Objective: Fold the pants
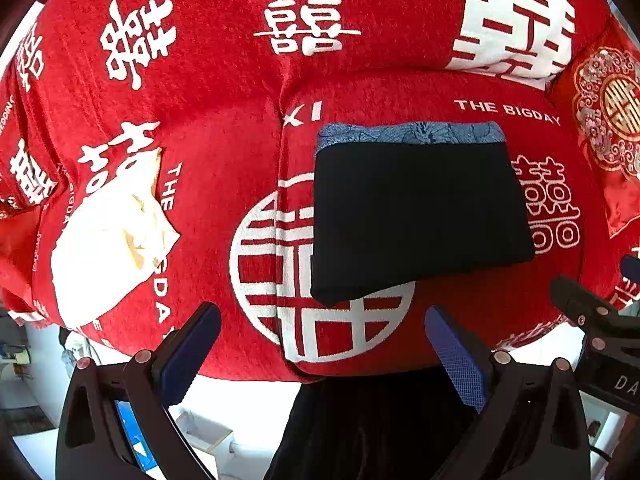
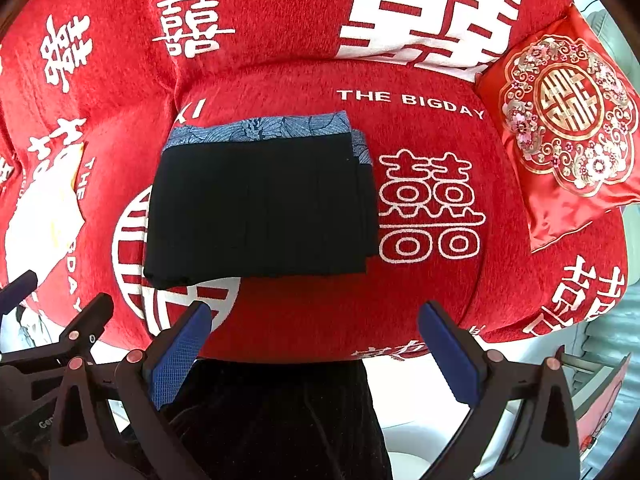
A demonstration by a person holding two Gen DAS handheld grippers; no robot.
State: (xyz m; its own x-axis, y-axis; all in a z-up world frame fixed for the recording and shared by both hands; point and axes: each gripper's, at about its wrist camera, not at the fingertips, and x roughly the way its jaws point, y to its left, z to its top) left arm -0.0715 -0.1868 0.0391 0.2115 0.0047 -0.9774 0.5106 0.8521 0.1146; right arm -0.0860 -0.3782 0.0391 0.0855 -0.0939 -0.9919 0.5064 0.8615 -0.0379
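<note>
In the left wrist view, the left gripper point(image 1: 322, 330) hangs released and empty, near the sofa's point(image 1: 224, 168) front edge. The folded black pants point(image 1: 416, 216) lie flat on the seat beyond it.

In the right wrist view, the right gripper point(image 2: 314, 326) is spread wide, holding nothing; the pants point(image 2: 260, 208) rest far-left of it, a red cushion point(image 2: 560, 136) at right.

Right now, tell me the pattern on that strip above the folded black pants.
Blue leaf-like print strip, clearest in the right wrist view.

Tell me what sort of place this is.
Probably a home living room: a sofa under a red wedding-print cover, a satin cushion at its end, and folded pants on the seat.
</note>
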